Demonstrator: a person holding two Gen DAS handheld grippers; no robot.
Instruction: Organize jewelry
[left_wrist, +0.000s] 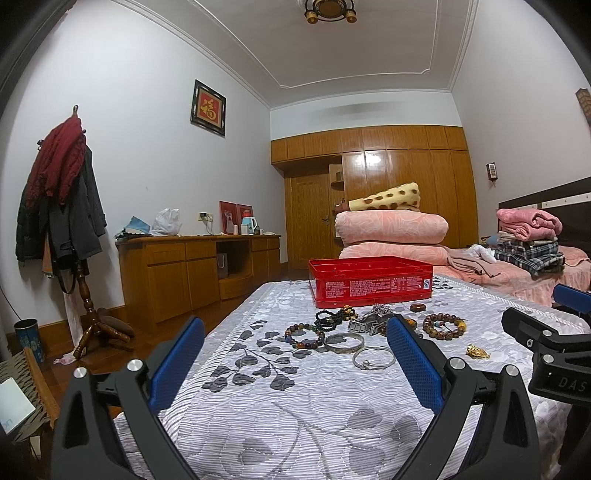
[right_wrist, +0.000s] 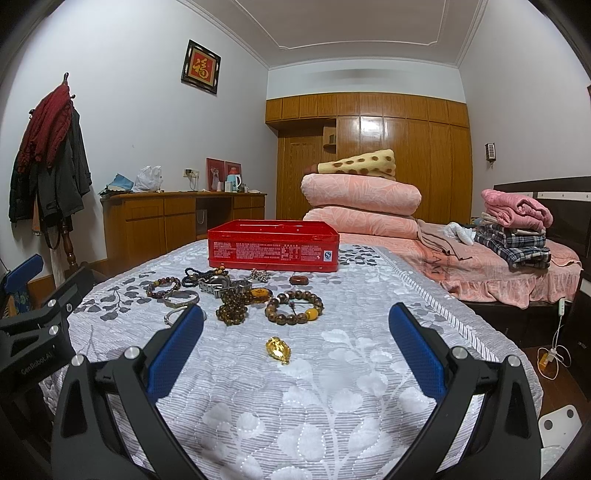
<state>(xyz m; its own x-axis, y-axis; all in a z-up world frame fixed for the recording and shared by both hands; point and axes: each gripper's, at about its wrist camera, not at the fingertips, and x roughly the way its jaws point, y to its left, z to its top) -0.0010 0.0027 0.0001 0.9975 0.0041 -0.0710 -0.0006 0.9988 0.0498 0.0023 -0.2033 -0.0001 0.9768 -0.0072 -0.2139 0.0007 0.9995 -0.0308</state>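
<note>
We hold both tools low over the near edge of a table draped in a grey quilted cover (right_wrist: 332, 424) with a leaf print. Our left gripper (left_wrist: 295, 354) has its blue-padded fingers spread wide with nothing between them; our right gripper (right_wrist: 295, 343) is likewise spread and pinches nothing.

Toward the far edge of the cover stands an open red tin box (right_wrist: 273, 245), its printed side facing us. The jewelry lies loose on the cover just in front of it. A gold pendant (right_wrist: 277, 350) rests alone, nearest us, seen between the right tool's fingers. Beyond it lies a large brown bead bracelet (right_wrist: 293, 307) with one yellow bead, and just beside that a heap of small brown beads (right_wrist: 232, 309). A metal wristwatch (right_wrist: 221, 285) sits in the middle of the cluster, with a dark bead string (right_wrist: 199, 276) behind it, close to the box. On the left side are a multicoloured bead bracelet (left_wrist: 304, 335), a wide silver bangle (left_wrist: 343, 342) touching it, and a thin silver bangle (left_wrist: 373, 357) closest to the left tool. A small reddish-brown ring (right_wrist: 299, 280) lies apart near the box's right corner.

Behind the table, folded pink quilts (right_wrist: 360, 201) are stacked on a bed.
</note>
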